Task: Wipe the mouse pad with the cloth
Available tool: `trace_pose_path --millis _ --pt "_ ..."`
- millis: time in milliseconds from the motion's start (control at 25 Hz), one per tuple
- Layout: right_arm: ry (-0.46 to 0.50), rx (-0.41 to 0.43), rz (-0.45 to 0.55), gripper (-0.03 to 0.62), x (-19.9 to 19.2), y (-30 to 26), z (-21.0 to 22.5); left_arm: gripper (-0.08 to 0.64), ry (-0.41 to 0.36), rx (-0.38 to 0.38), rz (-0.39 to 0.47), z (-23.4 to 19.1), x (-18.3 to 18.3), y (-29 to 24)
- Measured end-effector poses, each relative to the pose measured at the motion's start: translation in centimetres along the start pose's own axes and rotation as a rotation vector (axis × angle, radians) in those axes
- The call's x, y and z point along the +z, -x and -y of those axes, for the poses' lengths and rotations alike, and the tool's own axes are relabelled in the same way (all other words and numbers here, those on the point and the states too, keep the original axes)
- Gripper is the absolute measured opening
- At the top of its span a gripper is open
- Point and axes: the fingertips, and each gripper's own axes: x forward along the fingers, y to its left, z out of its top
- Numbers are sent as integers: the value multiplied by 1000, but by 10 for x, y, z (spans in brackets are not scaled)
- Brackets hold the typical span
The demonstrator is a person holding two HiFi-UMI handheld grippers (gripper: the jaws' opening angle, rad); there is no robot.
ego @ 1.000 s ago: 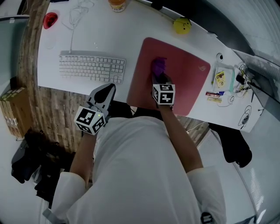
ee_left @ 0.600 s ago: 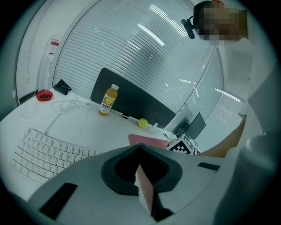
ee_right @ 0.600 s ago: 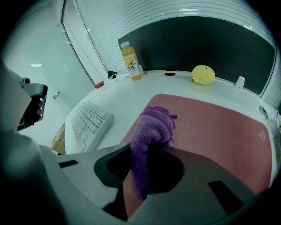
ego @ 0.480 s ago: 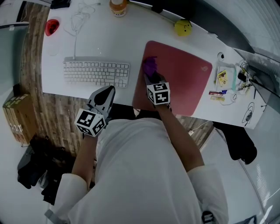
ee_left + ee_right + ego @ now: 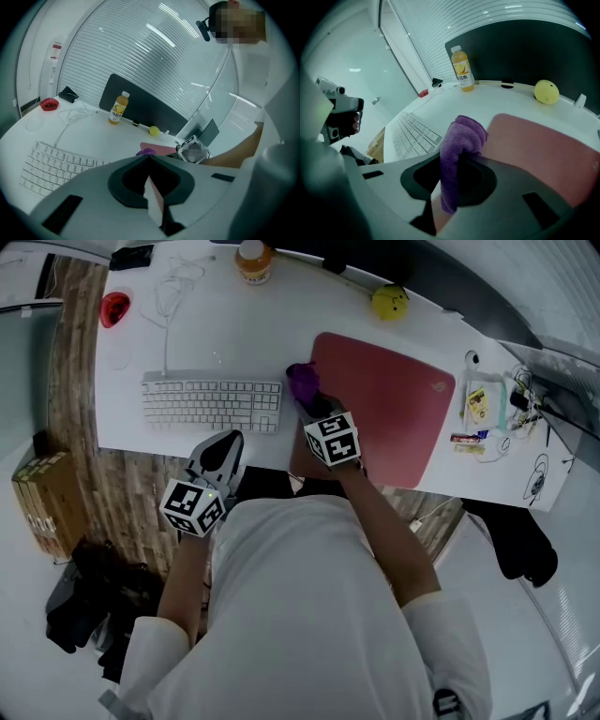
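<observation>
The red mouse pad (image 5: 384,409) lies on the white desk (image 5: 187,334), right of the keyboard. My right gripper (image 5: 309,401) is shut on a purple cloth (image 5: 302,382), which sits at the pad's left edge, next to the keyboard's right end. In the right gripper view the cloth (image 5: 461,140) hangs folded between the jaws, with the pad (image 5: 543,145) to its right. My left gripper (image 5: 225,448) hovers at the desk's front edge below the keyboard. Its jaws (image 5: 150,158) meet with nothing between them.
A white keyboard (image 5: 214,401) lies left of the pad. At the back stand an orange drink bottle (image 5: 253,259), a yellow ball (image 5: 389,301), a red object (image 5: 114,307) and a loose white cable (image 5: 173,282). Small items and wires (image 5: 487,418) crowd the desk's right end.
The right gripper has dragged the cloth leftward across the pad, from its left-middle to its left edge by the keyboard. The left gripper has stayed at the desk's front edge.
</observation>
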Motion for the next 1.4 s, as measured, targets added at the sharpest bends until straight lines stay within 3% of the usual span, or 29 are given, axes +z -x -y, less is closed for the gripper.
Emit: trace_pose_path --millis 400,1400 --pt "80 29 37 86 36 5 -9 18 -24 -30 2 7 15 -14" --pt "77 -151 27 86 16 18 133 17 -33 -40 -83 54 -18 -51"
